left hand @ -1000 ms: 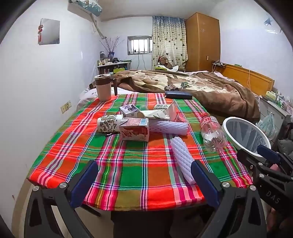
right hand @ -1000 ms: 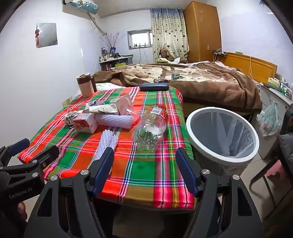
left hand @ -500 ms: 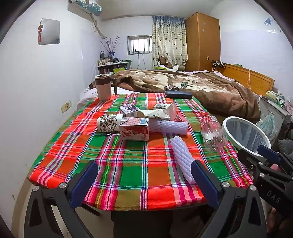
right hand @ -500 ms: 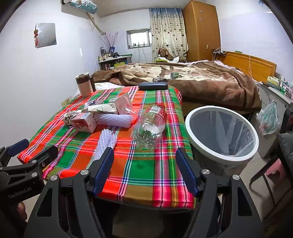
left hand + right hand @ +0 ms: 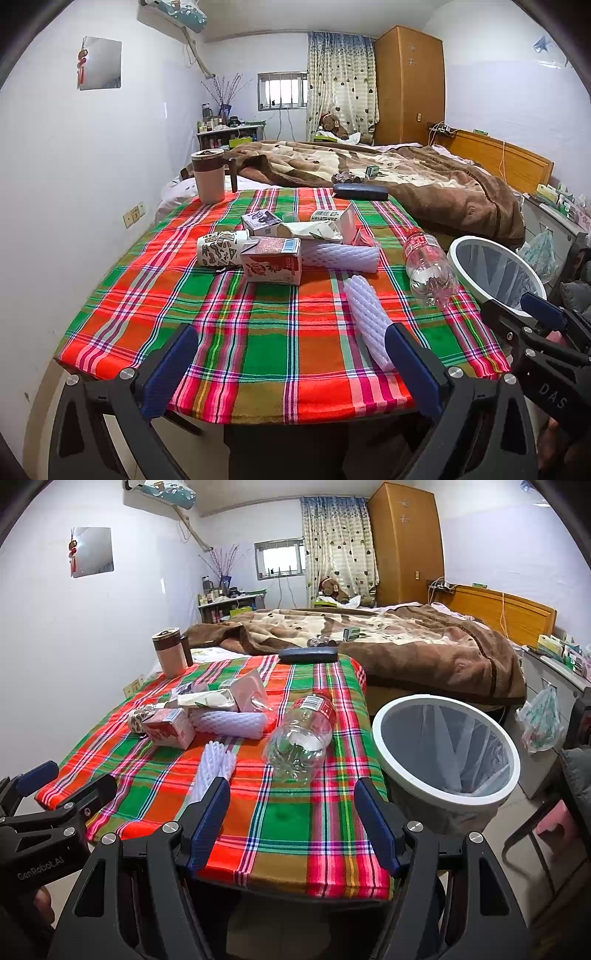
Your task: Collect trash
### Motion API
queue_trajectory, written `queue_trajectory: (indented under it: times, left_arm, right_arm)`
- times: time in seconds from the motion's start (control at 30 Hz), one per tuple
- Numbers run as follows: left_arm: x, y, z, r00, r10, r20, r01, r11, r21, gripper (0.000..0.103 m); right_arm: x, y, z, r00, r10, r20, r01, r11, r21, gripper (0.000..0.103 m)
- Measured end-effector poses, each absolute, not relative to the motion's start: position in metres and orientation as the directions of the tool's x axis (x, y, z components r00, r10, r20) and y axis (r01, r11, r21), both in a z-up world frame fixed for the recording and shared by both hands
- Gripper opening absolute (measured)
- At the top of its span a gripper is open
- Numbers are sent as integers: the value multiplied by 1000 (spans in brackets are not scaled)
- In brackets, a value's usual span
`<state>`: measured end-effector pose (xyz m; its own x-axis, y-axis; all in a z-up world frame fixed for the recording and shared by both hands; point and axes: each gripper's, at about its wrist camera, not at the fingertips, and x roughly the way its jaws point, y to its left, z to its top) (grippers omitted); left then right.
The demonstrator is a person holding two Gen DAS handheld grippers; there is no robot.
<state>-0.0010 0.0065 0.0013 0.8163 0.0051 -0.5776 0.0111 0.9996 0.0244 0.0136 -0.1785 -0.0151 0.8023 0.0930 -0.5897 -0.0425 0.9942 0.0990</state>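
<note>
Trash lies on the plaid tablecloth: a clear plastic bottle on its side, two white foam nets, a red carton, a patterned paper cup and more cartons behind. A white-rimmed bin with a liner stands right of the table. My left gripper is open and empty at the table's near edge. My right gripper is open and empty, near the front right corner, facing the bottle.
A pink mug with a lid and a dark case sit at the table's far end. A bed with a brown blanket lies behind. A white wall runs along the left. A chair stands right of the bin.
The right gripper's view has shifted slightly; the bin sits a little more left in it. The left gripper has not visibly moved. Nothing was picked up.
</note>
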Motion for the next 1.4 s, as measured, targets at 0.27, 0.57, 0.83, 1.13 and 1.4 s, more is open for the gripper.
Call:
queue_trajectory:
  times: [0.27,0.57,0.83,1.13,1.4]
  left_arm:
    - [-3,6,3,816,4,-578,11,1000,24,102]
    - [-3,7,3,816,4,-578,11,1000,22,102]
    - [-3,7,3,816,4,-579,11,1000,23,102]
    - [2,5,2,811,2,-585,15,1000,24,102]
    - [17,-3,-5,797,-12,-604,37,999,29,102]
  right_arm:
    - [13,-179,-15,803,92,-589,-41,994,99,71]
    - [13,-180,-14,804,90,-588,-39,994,99,71]
    - [12,-180,-14,804,89,-589,-38,994,98,71]
    - [14,-181,-14,802,85,-591,-34,995,97,71]
    - [24,-189,-16,801,66,-595,-10,995,97,71]
